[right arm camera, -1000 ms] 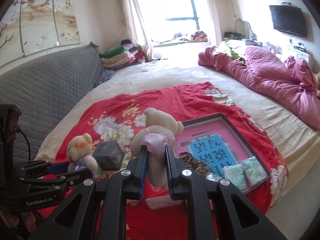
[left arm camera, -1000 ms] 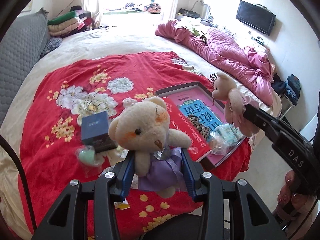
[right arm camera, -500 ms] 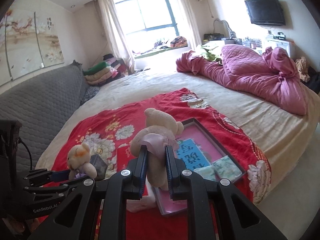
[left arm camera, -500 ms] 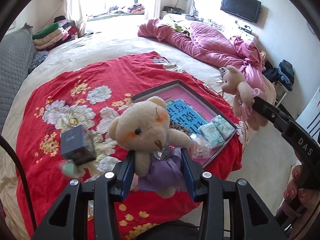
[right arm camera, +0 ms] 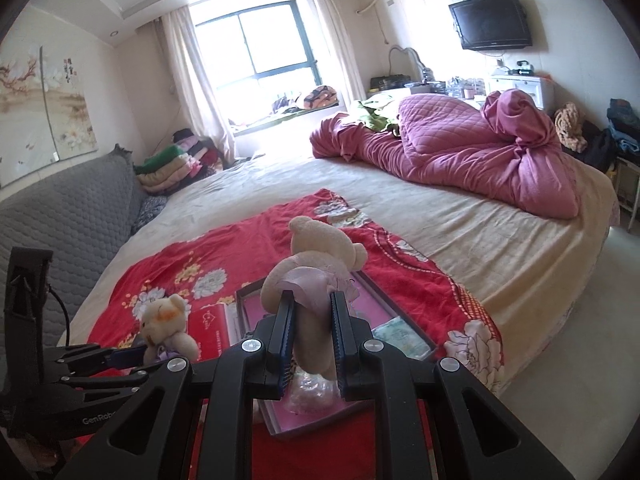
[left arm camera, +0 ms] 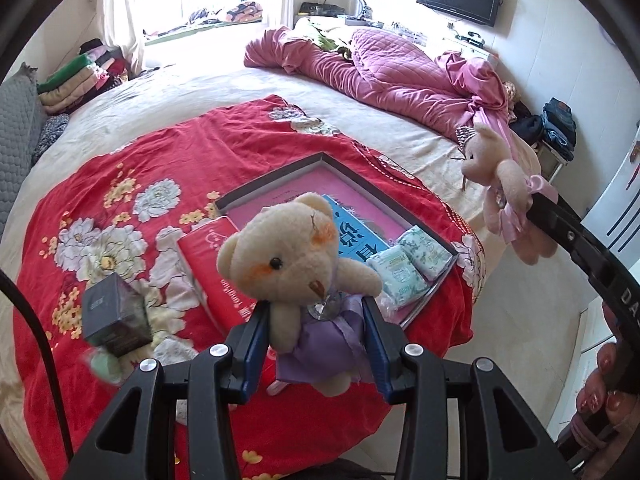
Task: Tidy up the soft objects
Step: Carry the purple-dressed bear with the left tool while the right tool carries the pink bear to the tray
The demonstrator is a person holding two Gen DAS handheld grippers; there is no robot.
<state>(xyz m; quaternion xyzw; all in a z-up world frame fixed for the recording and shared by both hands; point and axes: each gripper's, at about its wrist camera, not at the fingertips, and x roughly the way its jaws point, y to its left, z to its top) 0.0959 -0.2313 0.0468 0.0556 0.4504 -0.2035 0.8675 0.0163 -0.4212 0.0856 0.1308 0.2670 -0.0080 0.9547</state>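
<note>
My left gripper (left arm camera: 316, 320) is shut on a cream teddy bear in a purple dress (left arm camera: 296, 256), held above the red flowered blanket (left arm camera: 120, 168). My right gripper (right arm camera: 312, 312) is shut on a cream bear in a pink dress (right arm camera: 316, 256), seen from behind; that bear also shows at the right of the left wrist view (left arm camera: 500, 184). The purple-dress bear shows small at the lower left of the right wrist view (right arm camera: 164, 320). Below lies a dark-rimmed tray with a pink base (left arm camera: 280, 190) holding a blue book and tissue packs (left arm camera: 412, 260).
A red packet (left arm camera: 216, 264) leans against the tray's left side. A dark box (left arm camera: 112, 316) and a pale green object (left arm camera: 104, 364) lie on the blanket at left. A crumpled pink quilt (right arm camera: 460, 160) lies at the far side of the bed. Grey headboard (right arm camera: 60, 216) is left.
Both grippers have risen and pulled back from the bed, each still holding its bear. The tray and blanket look smaller and lower in both views.
</note>
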